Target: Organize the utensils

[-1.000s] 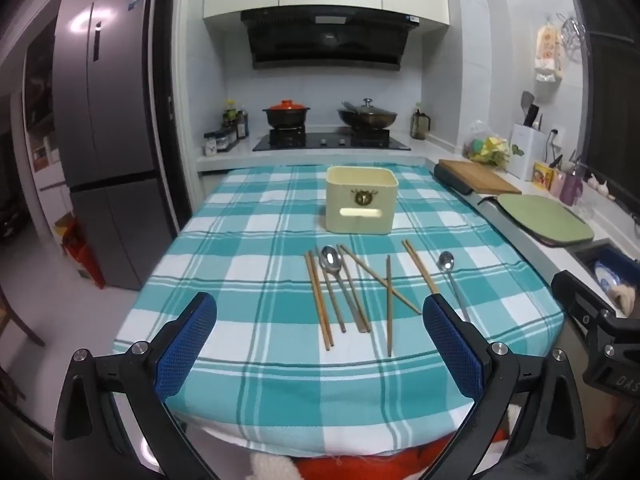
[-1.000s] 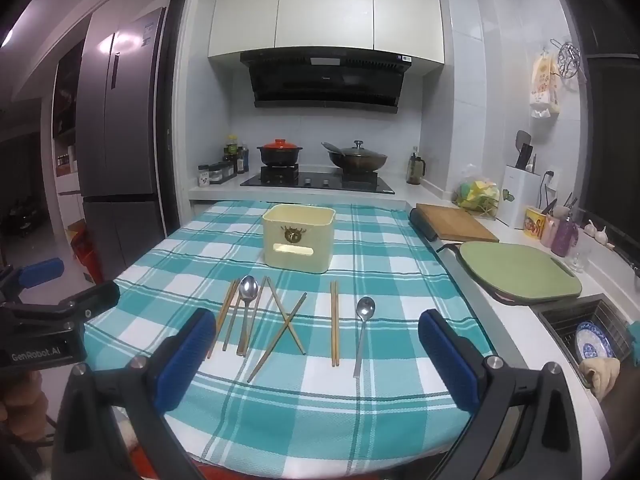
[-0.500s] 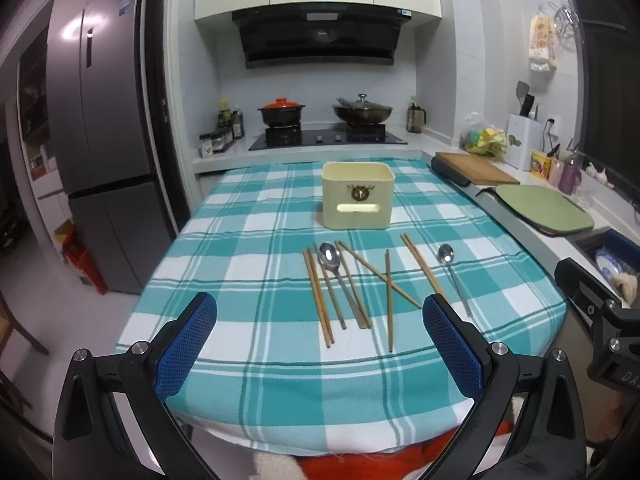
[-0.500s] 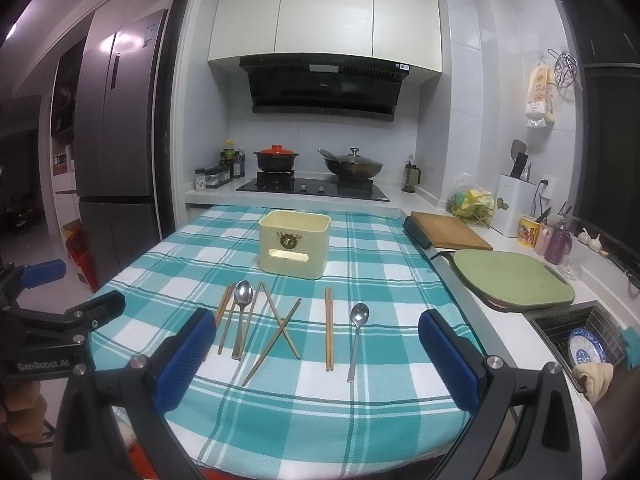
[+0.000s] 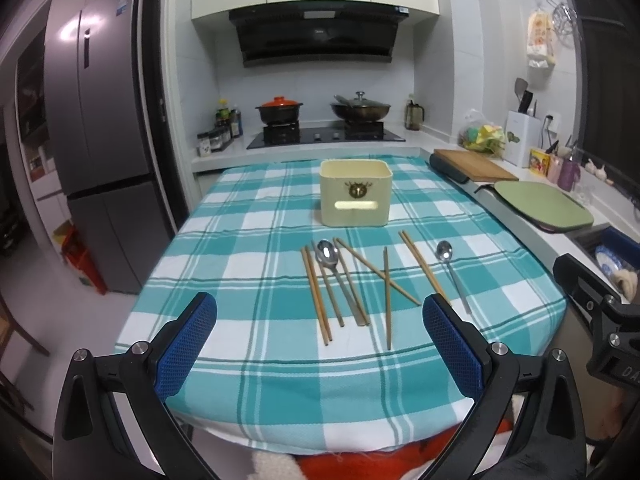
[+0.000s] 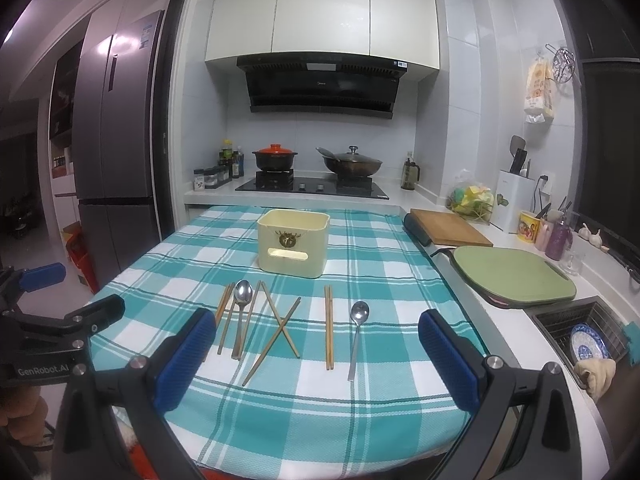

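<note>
Left gripper (image 5: 320, 344) and right gripper (image 6: 316, 356): blue-padded fingers spread wide, holding nothing, above the near edge of the checked tablecloth (image 5: 248, 264). At 12 o'clock of each gripper lie wooden chopsticks (image 5: 316, 296) and two spoons (image 5: 328, 254) (image 6: 358, 316). Further at 12 o'clock stands the cream utensil box (image 5: 354, 196), upright.

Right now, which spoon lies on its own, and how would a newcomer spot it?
On the checked tablecloth, look in front of the cream box. The lone spoon lies farthest right, just past a straight pair of chopsticks; the other spoon sits among chopsticks.
</note>
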A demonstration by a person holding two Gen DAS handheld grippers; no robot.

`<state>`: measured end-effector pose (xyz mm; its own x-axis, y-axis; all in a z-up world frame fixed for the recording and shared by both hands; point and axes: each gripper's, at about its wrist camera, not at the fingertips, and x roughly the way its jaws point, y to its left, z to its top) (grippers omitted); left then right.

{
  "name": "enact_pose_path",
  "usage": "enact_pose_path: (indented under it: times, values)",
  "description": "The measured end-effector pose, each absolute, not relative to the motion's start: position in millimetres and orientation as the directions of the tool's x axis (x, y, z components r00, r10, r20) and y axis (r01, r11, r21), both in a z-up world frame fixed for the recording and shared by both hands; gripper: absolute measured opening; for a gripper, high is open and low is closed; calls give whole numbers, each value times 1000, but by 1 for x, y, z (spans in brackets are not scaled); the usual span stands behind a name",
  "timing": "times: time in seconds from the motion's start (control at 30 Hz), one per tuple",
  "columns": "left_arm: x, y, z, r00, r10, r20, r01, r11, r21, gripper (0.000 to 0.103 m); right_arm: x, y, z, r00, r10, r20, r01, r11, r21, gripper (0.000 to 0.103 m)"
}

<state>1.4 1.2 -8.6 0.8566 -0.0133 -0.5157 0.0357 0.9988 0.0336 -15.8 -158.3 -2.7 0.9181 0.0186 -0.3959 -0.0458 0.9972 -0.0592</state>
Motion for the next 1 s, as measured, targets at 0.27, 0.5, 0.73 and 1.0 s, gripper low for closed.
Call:
enact_pose_path:
  times: [0.27,0.5,0.73,1.0]
  values:
    - [0,-1,-11,857,-8,-516,34,999,40,103,-16,-160,-3,919,16,-393,-40,998,-52,103]
    - [0,-1,-12,858,-2,-514,30,998,47,103,-16,-159,-2,919,16,-394,-40,998,-54,103]
    - [1,1,-13,858,2,-514,28,998,50,103,-17,-159,-2,918,14,-396,-39,998,-55,103]
    - [6,2,-15,857,15,-515,21,998,64,103,-17,-159,-2,916,16,-402,-42,998,-56,103]
